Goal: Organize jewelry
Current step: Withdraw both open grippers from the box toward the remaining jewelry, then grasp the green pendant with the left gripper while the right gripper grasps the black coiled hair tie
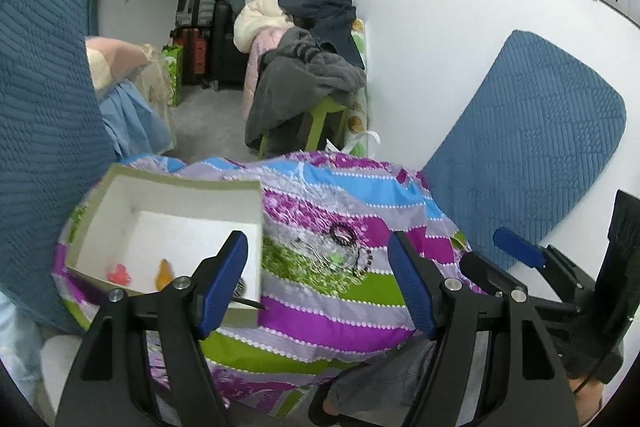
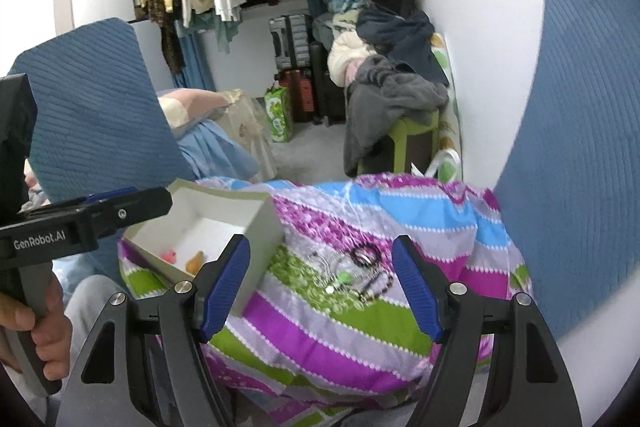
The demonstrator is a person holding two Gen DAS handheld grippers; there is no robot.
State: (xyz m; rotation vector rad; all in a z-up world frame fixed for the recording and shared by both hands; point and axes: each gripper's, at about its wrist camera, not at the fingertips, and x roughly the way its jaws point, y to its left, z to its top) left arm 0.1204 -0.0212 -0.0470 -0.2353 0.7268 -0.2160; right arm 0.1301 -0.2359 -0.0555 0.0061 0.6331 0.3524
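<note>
Hovering wide open and empty: left claw (image 1: 318, 279) and right claw (image 2: 322, 281), over tangled jewelry (image 2: 352, 269) on striped quilt (image 2: 320, 323), beside white box (image 1: 168, 227).

The left gripper (image 1: 318, 283) hangs with its blue-padded fingers (image 1: 222, 281) spread wide and nothing between them, above a striped purple, green and blue cloth (image 1: 320, 311). At near left a white cardboard box (image 1: 120, 203) sits on the cloth, holding a small pink piece (image 1: 119, 274) and an orange piece (image 1: 164, 273). Just right of the box, a tangle of jewelry (image 1: 340, 251) lies on the cloth: dark beaded bands, silvery chains and a small green piece. The right gripper (image 1: 520, 255) shows at the right edge. A blue quilted cushion (image 1: 532, 163) leans against the white wall behind it.
</note>
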